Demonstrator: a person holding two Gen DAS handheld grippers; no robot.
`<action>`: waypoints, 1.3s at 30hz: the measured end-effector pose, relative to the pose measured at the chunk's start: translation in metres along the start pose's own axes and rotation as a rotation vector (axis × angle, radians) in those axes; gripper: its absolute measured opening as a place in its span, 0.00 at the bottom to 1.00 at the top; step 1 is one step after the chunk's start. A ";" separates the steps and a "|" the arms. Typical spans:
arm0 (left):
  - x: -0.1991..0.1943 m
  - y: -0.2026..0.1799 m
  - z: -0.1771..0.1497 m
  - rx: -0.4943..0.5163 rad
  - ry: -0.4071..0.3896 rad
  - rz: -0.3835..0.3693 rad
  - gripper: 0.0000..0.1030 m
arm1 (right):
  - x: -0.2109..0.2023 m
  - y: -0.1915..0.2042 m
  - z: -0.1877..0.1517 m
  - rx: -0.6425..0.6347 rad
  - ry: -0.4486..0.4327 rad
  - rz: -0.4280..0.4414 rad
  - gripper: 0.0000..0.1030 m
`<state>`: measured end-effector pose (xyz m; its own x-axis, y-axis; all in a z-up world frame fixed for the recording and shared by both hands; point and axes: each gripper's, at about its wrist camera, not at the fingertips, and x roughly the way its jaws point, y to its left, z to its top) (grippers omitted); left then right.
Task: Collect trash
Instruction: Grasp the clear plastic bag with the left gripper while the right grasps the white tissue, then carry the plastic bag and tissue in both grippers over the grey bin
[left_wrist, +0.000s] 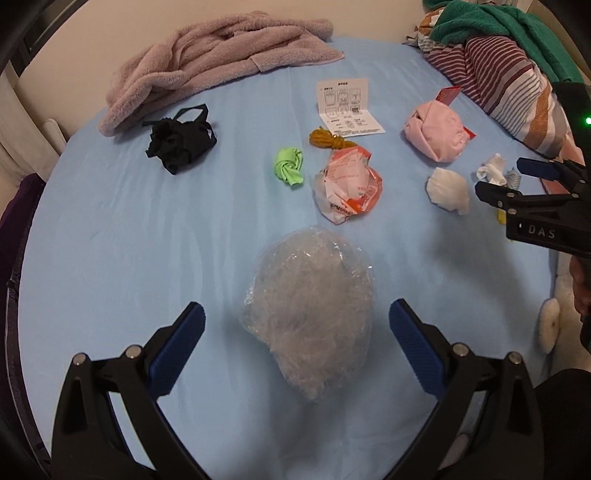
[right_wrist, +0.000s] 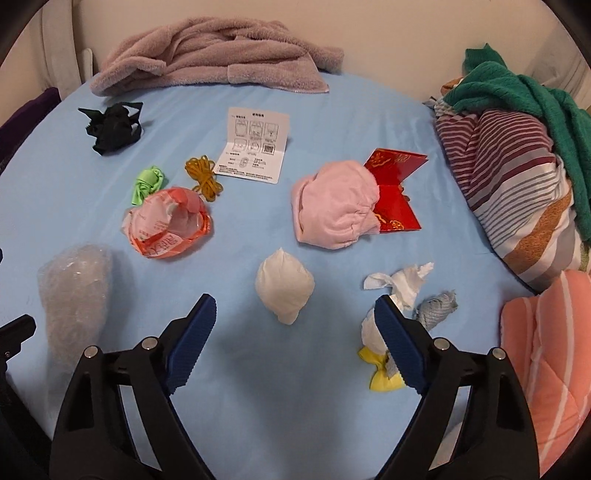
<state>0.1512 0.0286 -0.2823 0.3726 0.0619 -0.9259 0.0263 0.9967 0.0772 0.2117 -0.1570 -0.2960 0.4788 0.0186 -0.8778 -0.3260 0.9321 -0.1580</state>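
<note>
Blue bed sheet (left_wrist: 110, 229) strewn with trash. Clear plastic wad (left_wrist: 310, 314) lying between spread, released jaws of left gripper (left_wrist: 295, 325). White paper wad (right_wrist: 284, 291) lying just ahead of right gripper (right_wrist: 295, 314), jaws likewise released, grasping nothing.

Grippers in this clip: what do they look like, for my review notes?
Both are black plastic clamp-style tools. The left gripper and right gripper each have two angled arms with silver round rivets and ribbed blue pads on the inner faces. In the left wrist view, the right gripper's side carries raised "DAS" lettering, with a green light glowing behind it. No cables or sleeves are clearly visible.
</note>
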 end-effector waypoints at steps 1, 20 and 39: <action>0.011 -0.001 -0.002 -0.005 0.017 -0.002 0.96 | 0.014 0.000 0.001 -0.003 0.009 0.002 0.82; 0.074 -0.004 -0.017 -0.023 0.091 -0.069 0.31 | 0.044 0.020 -0.009 -0.056 0.033 0.110 0.30; -0.096 0.157 -0.097 -0.306 -0.103 0.055 0.30 | -0.143 0.178 0.010 -0.306 -0.139 0.255 0.30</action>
<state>0.0292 0.1840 -0.2172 0.4581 0.1261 -0.8799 -0.2704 0.9627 -0.0028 0.0933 0.0095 -0.1947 0.4503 0.3028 -0.8400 -0.6649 0.7416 -0.0892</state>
